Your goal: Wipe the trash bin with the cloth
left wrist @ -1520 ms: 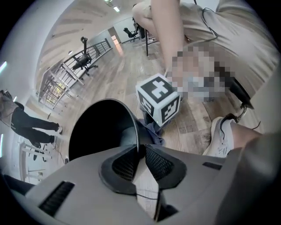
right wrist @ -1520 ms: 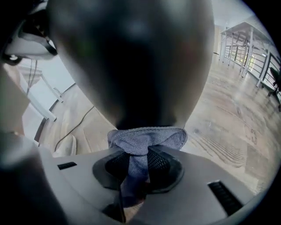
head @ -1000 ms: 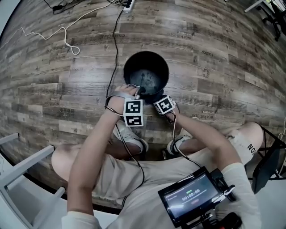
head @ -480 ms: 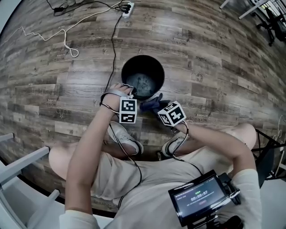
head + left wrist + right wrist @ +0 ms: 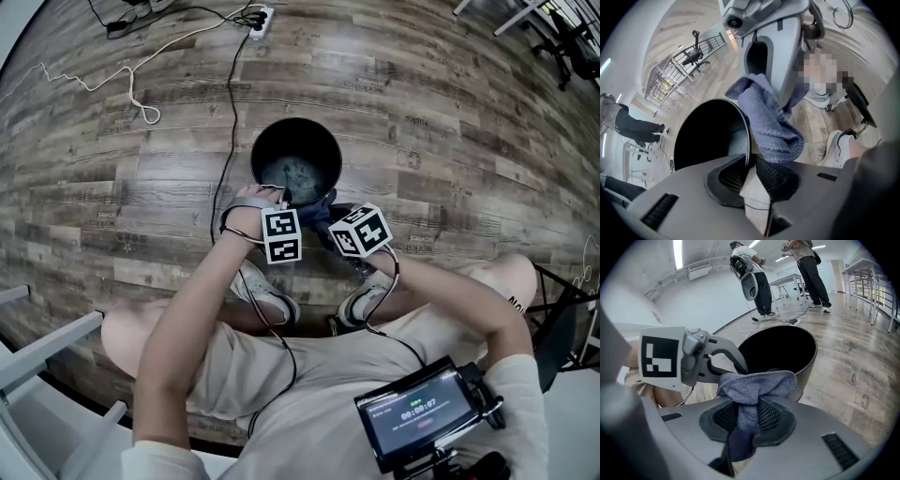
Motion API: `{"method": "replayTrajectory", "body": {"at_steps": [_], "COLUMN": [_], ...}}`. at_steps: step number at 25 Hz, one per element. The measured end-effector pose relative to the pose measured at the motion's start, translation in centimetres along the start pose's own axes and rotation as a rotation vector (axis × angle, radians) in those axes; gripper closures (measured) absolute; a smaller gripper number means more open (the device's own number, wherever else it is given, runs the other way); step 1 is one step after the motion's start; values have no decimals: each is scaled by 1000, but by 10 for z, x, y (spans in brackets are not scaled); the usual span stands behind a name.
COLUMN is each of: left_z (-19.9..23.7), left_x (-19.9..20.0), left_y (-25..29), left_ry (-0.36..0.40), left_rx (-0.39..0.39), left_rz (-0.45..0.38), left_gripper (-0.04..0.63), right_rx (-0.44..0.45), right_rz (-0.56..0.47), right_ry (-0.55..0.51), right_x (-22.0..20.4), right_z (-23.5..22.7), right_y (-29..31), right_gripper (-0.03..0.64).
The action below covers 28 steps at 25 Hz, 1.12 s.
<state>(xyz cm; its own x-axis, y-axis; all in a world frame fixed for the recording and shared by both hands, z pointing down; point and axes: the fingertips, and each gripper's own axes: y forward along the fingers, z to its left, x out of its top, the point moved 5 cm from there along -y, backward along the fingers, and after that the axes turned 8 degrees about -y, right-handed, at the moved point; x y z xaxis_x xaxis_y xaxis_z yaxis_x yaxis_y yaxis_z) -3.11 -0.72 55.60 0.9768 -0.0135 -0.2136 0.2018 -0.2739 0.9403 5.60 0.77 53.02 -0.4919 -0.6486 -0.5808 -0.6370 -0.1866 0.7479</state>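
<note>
Right hand-held gripper (image 5: 749, 401) pinches cloth (image 5: 757, 383) above plank floor (image 5: 450, 112) (left hand-held gripper (image 5: 749, 161), just closing, straddles trash bin (image 5: 708, 137) rim).

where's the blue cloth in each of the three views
Head view: cloth at centre, just below the trash bin.
Left gripper view: cloth at centre, hanging right of the trash bin rim.
Right gripper view: cloth lower centre, pinched in the right gripper.
Shared landmark: the black trash bin.

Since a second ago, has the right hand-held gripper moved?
Yes. The right hand-held gripper rose toward the camera and drew rightward from the trash bin, bringing the cloth into sight.
</note>
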Motion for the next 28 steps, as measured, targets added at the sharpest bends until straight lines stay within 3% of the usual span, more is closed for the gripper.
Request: {"method": "replayTrajectory", "body": {"at_steps": [7, 18, 23, 28], "left_z": [-3, -1, -2, -2], "left_x": [1, 2, 3, 3], "left_y": [-2, -1, 0, 0], "left_ry": [51, 95, 92, 74], "left_rx": [4, -8, -3, 1], "left_rz": [-8, -9, -15, -33], "left_gripper": [517, 525, 525, 525], "right_rx": [-29, -85, -166, -179], "right_rz": [53, 125, 193, 206], "right_ry": [-15, -12, -25, 14], "right_x": [-14, -79, -103, -112], "right_z": [-18, -63, -83, -86], "right_y": [35, 126, 160, 169], "right_gripper": [537, 537, 537, 537]}}
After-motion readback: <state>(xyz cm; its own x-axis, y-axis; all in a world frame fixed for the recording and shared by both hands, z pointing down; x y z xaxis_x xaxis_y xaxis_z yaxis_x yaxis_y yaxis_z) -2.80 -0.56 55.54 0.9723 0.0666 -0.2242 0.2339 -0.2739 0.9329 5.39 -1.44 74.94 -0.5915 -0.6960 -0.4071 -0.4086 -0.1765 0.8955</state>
